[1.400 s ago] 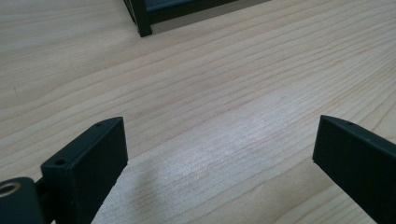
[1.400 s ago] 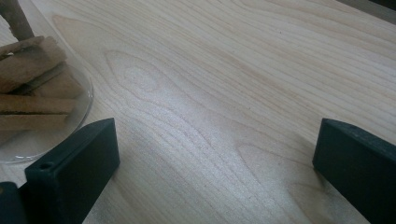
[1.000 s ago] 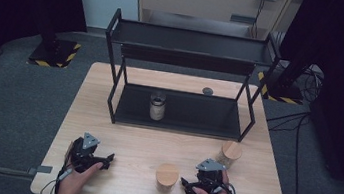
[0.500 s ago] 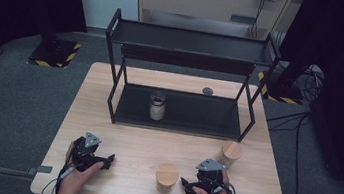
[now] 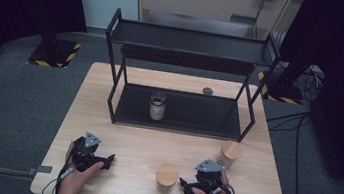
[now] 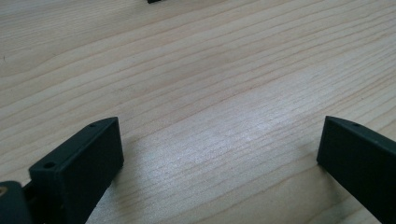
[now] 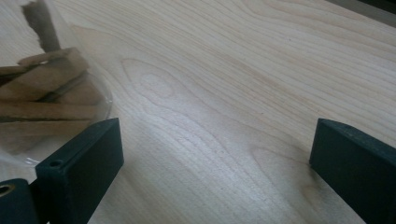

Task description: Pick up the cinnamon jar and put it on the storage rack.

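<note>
My left gripper [image 5: 110, 159] rests low on the wooden table [image 5: 124, 136] near its front left, held by a hand. Its jaws stand wide apart [image 6: 219, 154] over bare wood. My right gripper [image 5: 183, 185] rests at the front right, also open [image 7: 215, 154] with nothing between its fingers. A glass jar with a wooden lid [image 5: 166, 177] stands just left of the right gripper; its glass wall and the brown sticks inside [image 7: 44, 93] sit beside the left jaw. A second lidded jar [image 5: 229, 153] stands behind the right gripper.
A black two-tier rack [image 5: 187, 58] stands across the back half of the table. A small jar [image 5: 157, 105] stands on its lower shelf. A small dark round object [image 5: 207, 90] lies on the table behind the rack.
</note>
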